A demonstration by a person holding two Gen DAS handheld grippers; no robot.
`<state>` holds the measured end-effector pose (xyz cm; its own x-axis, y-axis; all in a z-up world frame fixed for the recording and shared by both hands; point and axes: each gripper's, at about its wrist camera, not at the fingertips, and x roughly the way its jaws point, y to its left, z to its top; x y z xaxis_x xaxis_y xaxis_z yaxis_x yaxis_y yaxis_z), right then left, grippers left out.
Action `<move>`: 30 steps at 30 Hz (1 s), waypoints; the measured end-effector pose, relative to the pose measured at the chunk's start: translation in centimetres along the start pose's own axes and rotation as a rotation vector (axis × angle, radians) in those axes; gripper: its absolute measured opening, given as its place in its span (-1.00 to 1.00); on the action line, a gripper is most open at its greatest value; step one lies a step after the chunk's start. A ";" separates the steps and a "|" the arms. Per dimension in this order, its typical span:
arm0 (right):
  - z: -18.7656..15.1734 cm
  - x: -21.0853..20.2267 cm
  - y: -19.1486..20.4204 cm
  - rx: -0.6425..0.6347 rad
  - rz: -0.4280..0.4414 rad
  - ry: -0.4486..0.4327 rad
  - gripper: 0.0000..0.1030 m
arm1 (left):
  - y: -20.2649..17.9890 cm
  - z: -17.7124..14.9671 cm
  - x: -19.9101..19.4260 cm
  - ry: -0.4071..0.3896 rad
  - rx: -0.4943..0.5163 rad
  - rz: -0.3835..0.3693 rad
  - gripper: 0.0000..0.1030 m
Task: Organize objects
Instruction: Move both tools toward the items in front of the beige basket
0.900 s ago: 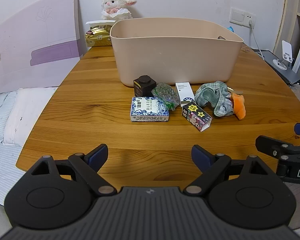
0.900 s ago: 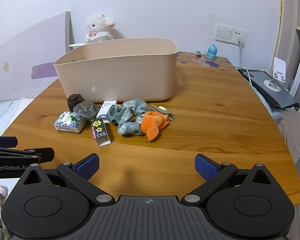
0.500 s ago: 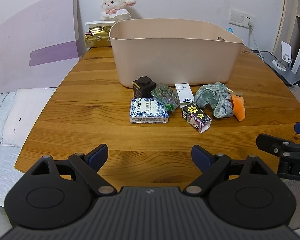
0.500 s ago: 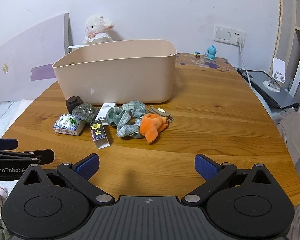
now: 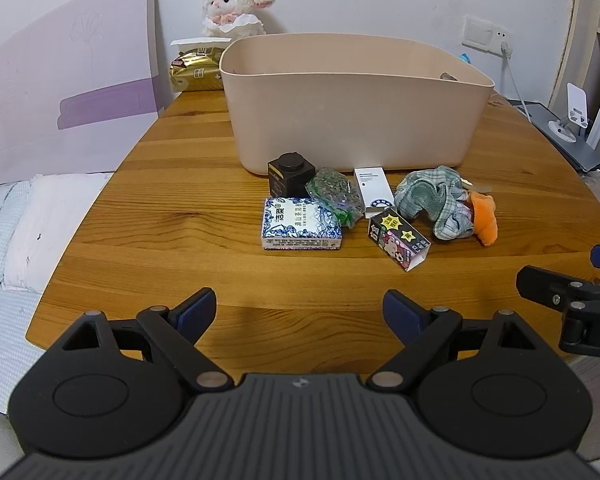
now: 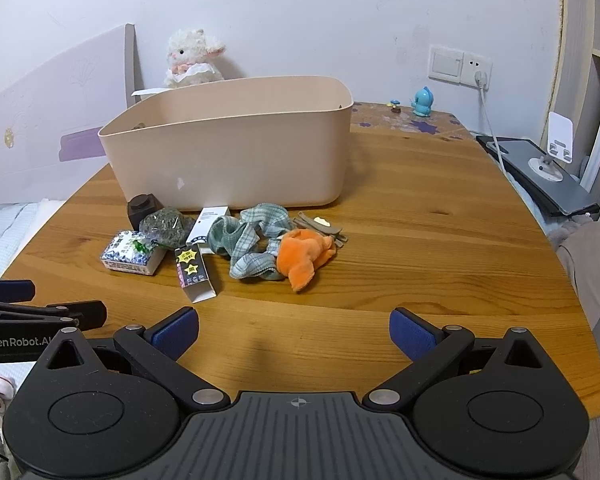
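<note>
A beige bin (image 5: 352,120) (image 6: 236,156) stands on the wooden table (image 5: 188,200). In front of it lie a blue-and-white box (image 5: 300,229) (image 6: 130,256), a dark cube (image 5: 291,174), a clear bag of green bits (image 5: 334,196), a white box (image 5: 374,190), a cartoon carton (image 5: 400,240) (image 6: 194,274), a checked cloth (image 5: 436,200) (image 6: 252,240) and an orange plush (image 5: 484,218) (image 6: 306,256). My left gripper (image 5: 299,312) hangs open at the near table edge, nothing in it. My right gripper (image 6: 294,330) is open too, short of the plush.
A lamb plush (image 5: 232,8) and a gold packet (image 5: 196,70) sit behind the bin. A bed (image 5: 16,224) lies left of the table. A grey stand with a phone holder (image 6: 540,176) sits right. A blue figurine (image 6: 422,102) stands at the far edge.
Both grippers have drifted slightly, so the pile sits a little differently in each view. Both stay open and nothing on the table has moved.
</note>
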<state>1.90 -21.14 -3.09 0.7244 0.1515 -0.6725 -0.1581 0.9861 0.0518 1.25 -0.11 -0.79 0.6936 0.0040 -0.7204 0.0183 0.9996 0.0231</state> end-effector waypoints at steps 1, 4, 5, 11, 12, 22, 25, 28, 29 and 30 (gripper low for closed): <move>0.1 0.1 0.0 -0.001 0.001 0.001 1.00 | 0.0 0.0 0.1 0.000 0.000 0.000 0.77; 0.2 0.3 -0.1 0.001 0.001 0.003 1.00 | 0.0 0.2 0.4 0.002 -0.003 0.001 0.77; 0.3 0.3 -0.1 0.001 0.001 0.004 1.00 | 0.1 0.2 0.5 0.002 -0.004 0.000 0.77; 0.7 1.2 -0.3 0.003 0.003 0.012 1.00 | 0.4 0.4 1.3 0.008 -0.017 0.000 0.77; 0.7 1.4 -0.4 0.003 0.003 0.014 1.00 | 0.5 0.5 1.4 0.010 -0.018 0.000 0.77; 1.6 4.1 -1.0 -0.007 -0.009 0.037 1.00 | 1.1 1.2 4.2 0.041 -0.037 -0.004 0.77; 2.0 5.1 -1.2 -0.009 -0.013 0.046 1.00 | 1.2 1.6 5.2 0.050 -0.038 -0.011 0.77; 2.3 6.3 -1.4 -0.015 -0.023 0.055 0.98 | 1.1 2.0 6.1 0.062 -0.034 -0.012 0.77; 2.4 6.7 -1.4 -0.016 -0.025 0.059 0.95 | 1.1 2.2 6.5 0.065 -0.034 -0.015 0.77; 2.5 7.0 -1.5 -0.018 -0.025 0.062 0.93 | 1.1 2.3 6.8 0.067 -0.034 -0.017 0.77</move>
<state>8.91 -21.38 -6.07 0.6854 0.1222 -0.7179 -0.1534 0.9879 0.0218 7.64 0.93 -4.08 0.6437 -0.0120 -0.7652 0.0043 0.9999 -0.0120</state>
